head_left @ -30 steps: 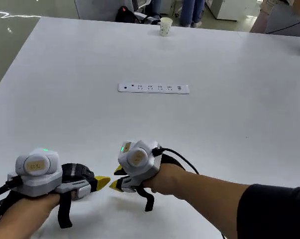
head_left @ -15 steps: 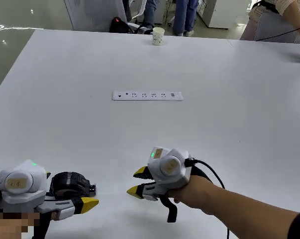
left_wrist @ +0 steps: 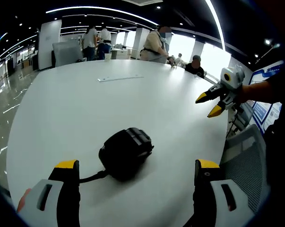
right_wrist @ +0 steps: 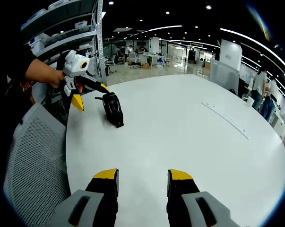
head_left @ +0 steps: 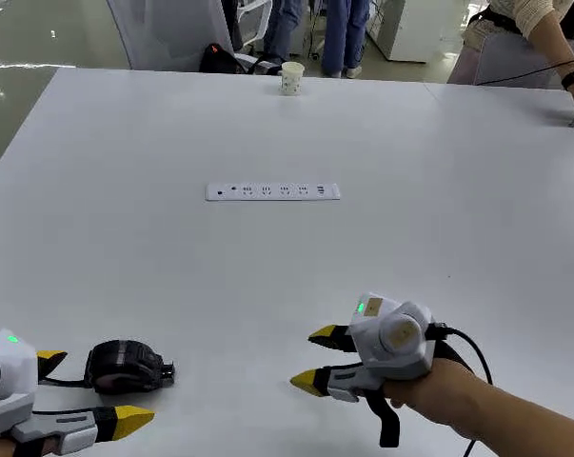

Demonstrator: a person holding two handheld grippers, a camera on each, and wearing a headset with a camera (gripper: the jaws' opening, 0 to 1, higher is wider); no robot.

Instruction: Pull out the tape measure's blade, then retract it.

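Tape measure (head_left: 125,366) lying loose on table (head_left: 429,162).
Left gripper (head_left: 91,387), right gripper (head_left: 315,358) flanking it, both spread; power strip (head_left: 273,191), cup (head_left: 291,77) sitting well beyond.

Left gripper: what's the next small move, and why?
Likely ease the left gripper forward and shut it on the tape measure. Its jaws stand open, and the tape measure lies on the table just ahead of them, ungripped, with no blade showing out. The right gripper, also open, sits apart and would need the tape measure held before pulling.
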